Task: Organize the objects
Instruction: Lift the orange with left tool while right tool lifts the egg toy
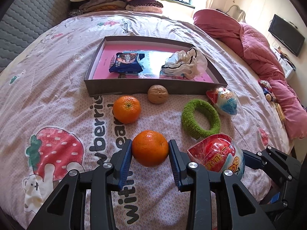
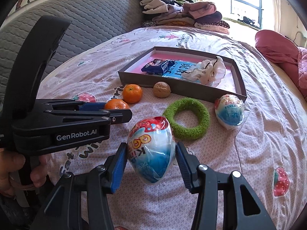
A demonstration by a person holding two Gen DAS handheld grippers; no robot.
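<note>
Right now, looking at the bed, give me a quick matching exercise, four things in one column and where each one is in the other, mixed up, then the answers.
Things:
1. blue snack packet
2. walnut
3. wrapped egg with the red top
4. nearer orange

Places:
A. between the pads of the left gripper
B. on the bedsheet, just in front of the box's near wall
C. between the pads of the right gripper
D. inside the shallow box, at its left side

Pairs: 1-D, 2-B, 3-C, 4-A
</note>
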